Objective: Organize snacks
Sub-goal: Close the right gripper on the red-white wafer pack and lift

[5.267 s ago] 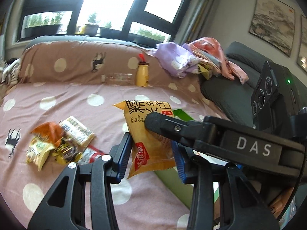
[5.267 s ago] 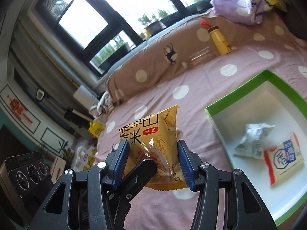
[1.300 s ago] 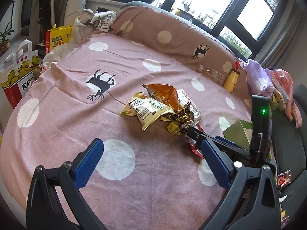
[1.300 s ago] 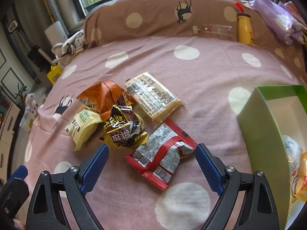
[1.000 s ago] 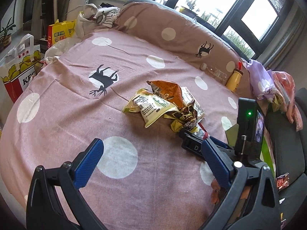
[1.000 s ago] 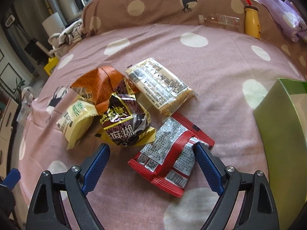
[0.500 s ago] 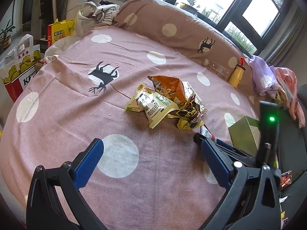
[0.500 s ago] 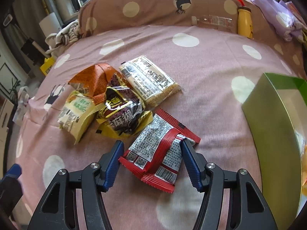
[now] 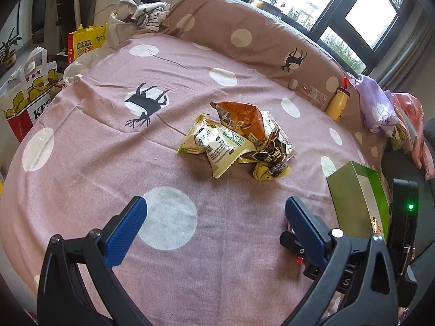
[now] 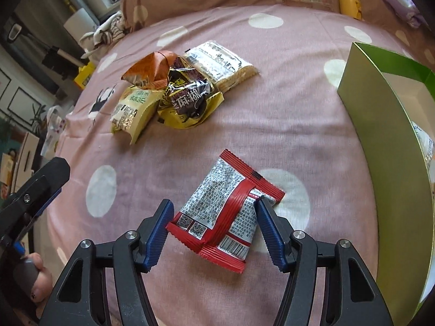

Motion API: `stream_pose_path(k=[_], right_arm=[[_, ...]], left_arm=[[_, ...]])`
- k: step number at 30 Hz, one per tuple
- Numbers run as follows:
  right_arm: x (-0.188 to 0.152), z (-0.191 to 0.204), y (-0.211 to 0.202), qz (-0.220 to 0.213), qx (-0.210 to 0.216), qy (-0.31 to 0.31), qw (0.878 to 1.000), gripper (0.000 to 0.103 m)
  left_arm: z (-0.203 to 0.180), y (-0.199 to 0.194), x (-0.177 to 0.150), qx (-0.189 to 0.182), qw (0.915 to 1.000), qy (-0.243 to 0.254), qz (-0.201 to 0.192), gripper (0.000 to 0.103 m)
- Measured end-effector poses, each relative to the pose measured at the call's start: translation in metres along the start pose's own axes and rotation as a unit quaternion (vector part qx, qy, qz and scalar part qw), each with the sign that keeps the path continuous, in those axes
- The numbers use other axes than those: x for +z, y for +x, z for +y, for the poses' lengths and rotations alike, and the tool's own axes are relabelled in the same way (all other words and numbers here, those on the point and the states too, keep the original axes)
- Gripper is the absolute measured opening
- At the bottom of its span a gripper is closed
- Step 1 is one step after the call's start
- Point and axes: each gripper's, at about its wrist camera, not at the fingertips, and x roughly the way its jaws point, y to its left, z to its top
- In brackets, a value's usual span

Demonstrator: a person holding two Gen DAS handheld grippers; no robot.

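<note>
The right gripper (image 10: 213, 221) has its two blue fingers closed in on the red and silver foil snack packet (image 10: 224, 212); the pads touch the packet's two sides, so it looks held, and the packet seems lifted a bit off the pink spotted bed cover (image 10: 285, 103), though I cannot be sure it is off the cloth; just to the right stands the green cardboard box with a white inside (image 10: 386, 146), and a bit of a snack already shows in it by the far edge; farther up the bed lies the small pile still to be sorted, an orange crinkly packet (image 10: 149, 72), a pale yellow-green packet (image 10: 134, 108), a black and yellow shiny packet (image 10: 189, 99) and a clear packet of pale biscuits (image 10: 220, 63), all touching each other; the left gripper (image 9: 214, 224) has its blue fingers spread wide with nothing between them, and it hangs over the cover, well back from the pile; I think the step now is picking up the red packet to put it in the box; the next move needs a lift high enough to clear the box wall, then a swing to the right, then letting go over the white inside; the packet is thin and slippery, so the grip must stay firm on the way.
</note>
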Motion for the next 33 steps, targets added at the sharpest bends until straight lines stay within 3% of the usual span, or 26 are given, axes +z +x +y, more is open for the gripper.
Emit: stream_pose_path(k=[5, 14, 18, 21, 33], right_arm=[[0.002, -0.009, -0.015, -0.018, 0.026, 0.015, 0.999, 0.08], [0.007, -0.049, -0.053, -0.086, 0.12, 0.09, 0.985, 0.084], [0.009, -0.058, -0.046, -0.074, 0.146, 0.115, 0.98, 0.084], [0.011, -0.06, -0.038, -0.06, 0.158, 0.126, 0.977, 0.084], [0.014, -0.07, -0.014, -0.025, 0.181, 0.152, 0.971, 0.084]], left_arm=[[-0.001, 0.005, -0.001, 0.003, 1.0, 0.0, 0.009, 0.102], [-0.021, 0.027, -0.013, -0.003, 0.9984, 0.029, 0.049, 0.102], [-0.04, 0.044, -0.024, -0.012, 0.9948, 0.059, 0.082, 0.102], [-0.053, 0.051, -0.03, -0.043, 0.9919, 0.07, 0.097, 0.102], [-0.068, 0.059, -0.037, -0.075, 0.9884, 0.072, 0.11, 0.099]])
